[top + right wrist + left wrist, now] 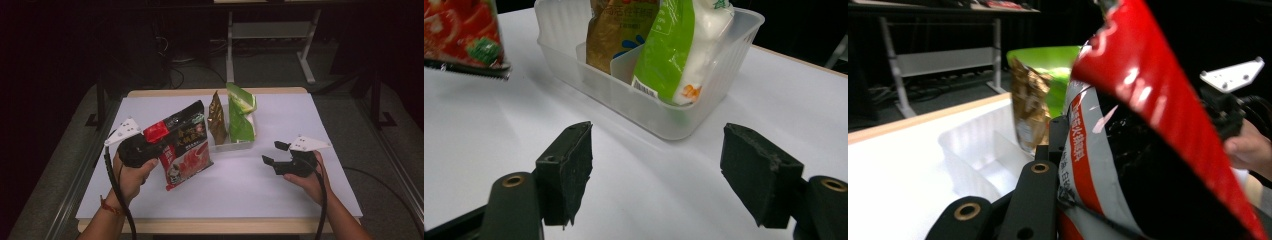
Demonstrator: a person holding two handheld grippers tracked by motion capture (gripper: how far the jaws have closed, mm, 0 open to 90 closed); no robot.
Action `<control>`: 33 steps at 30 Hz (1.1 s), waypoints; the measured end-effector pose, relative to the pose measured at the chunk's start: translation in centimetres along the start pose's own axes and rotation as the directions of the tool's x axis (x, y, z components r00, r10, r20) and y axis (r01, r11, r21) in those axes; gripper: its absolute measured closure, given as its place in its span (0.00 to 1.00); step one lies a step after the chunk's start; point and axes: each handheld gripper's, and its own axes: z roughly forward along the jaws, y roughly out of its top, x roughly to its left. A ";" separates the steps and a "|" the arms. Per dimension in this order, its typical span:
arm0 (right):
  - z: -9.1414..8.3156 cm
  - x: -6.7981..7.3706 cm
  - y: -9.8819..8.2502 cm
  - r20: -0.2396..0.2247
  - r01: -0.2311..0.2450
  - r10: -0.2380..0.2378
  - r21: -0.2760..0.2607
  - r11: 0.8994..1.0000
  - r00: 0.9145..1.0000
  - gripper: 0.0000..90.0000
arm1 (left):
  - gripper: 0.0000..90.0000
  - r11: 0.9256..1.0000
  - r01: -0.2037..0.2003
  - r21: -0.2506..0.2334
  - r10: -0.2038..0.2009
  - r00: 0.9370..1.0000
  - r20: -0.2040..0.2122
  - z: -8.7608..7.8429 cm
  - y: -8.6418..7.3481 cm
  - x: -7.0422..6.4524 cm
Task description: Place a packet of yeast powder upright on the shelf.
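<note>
Glossy red-black foil pouch (185, 145), crinkled. Shiny gold pouch (217, 119) and green pouch (241, 117), slick film. Translucent ribbed plastic bin (659, 112). Matt white desk (260, 185), wooden edge. Matt black right gripper (274, 153), rough, frayed pads.

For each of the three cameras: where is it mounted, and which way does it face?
High view: above the near edge, facing forward and down on the table; both forearms, left gripper, right gripper.
Left gripper view: rides that gripper, faces the clear bin; its jaws clamp the red-black packet.
Right gripper view: faces the bin along open jaws.
Shared: bin, packet.
</note>
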 end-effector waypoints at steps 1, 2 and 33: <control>0.0 0.0 0.0 0.000 0.001 -0.001 0.002 1.000 1.000 0.31 | 0.89 1.000 0.004 -0.006 -0.004 1.000 -0.012 -0.2 0.1 0.2; 0.0 0.0 0.0 0.000 0.001 -0.001 0.002 1.000 1.000 0.31 | 0.89 1.000 0.004 -0.006 -0.004 1.000 -0.012 -0.2 0.1 0.2; 0.8 0.3 -0.3 -0.006 0.012 -0.012 0.026 1.000 1.000 0.30 | 0.89 0.998 0.064 -0.029 -0.069 0.969 -0.238 5.3 4.1 3.0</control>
